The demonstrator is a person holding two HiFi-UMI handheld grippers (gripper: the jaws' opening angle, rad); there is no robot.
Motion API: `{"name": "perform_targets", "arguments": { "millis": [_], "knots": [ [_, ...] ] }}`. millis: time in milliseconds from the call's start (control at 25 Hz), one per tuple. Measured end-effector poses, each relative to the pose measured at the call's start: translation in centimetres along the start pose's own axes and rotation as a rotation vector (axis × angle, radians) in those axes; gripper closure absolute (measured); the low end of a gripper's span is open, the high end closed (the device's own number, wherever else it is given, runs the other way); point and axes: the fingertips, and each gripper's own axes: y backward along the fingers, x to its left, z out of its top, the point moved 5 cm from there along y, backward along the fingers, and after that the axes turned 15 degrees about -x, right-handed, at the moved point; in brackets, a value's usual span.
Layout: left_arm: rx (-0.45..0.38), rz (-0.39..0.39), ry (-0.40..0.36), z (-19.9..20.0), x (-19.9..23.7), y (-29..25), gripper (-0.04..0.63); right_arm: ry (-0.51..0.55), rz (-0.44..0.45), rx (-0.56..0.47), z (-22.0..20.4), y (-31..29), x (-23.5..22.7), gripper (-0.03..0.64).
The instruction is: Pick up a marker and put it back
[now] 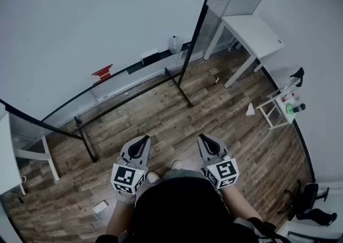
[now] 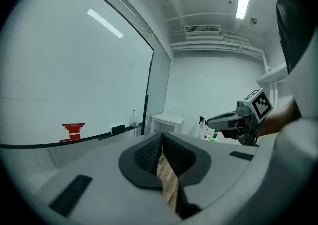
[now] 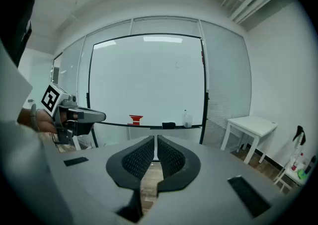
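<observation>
Head view: left gripper [image 1: 142, 141] and right gripper [image 1: 206, 140] held side by side above wood floor [image 1: 214, 113], both aimed at whiteboard [image 1: 96, 16]. Jaws of each brought together pad to pad, nothing between (same in both gripper views). Position of marker not distinguishable at this size. Whiteboard ledge [image 1: 136, 66] well ahead of both grippers, apart from them, carrying red block [image 1: 102, 73], dark eraser [image 3: 169, 125] and bottle [image 1: 174, 44].

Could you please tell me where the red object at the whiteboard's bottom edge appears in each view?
Head view: red object, upper left.
Left gripper view: red object, left, just below mid-height.
Right gripper view: red object, just left of centre.
Shared landmark: white table, right of the whiteboard.
</observation>
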Motion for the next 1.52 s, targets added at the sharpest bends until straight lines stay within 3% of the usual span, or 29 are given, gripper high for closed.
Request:
{"name": "perform_targets", "arguments": {
  "millis": [920,1160,1520],
  "knots": [
    [0.100,-0.065,-0.063,-2.4,-6.5,-16.8,0.572,-0.121,-0.023,-0.078,-2.4,-0.5,-16.6,0.569],
    [0.128,-0.071,-0.044,-4.2,-2.6,-20.8,0.572,-0.148,-0.037,-0.056,-3.8,-5.3,-19.3,0.520],
    [0.142,-0.116,-0.030,-3.6,8.1,-28.8,0.572,-0.119,-0.041,-0.010,-2.5,-18.6,-22.4,0.485]
  ]
}}
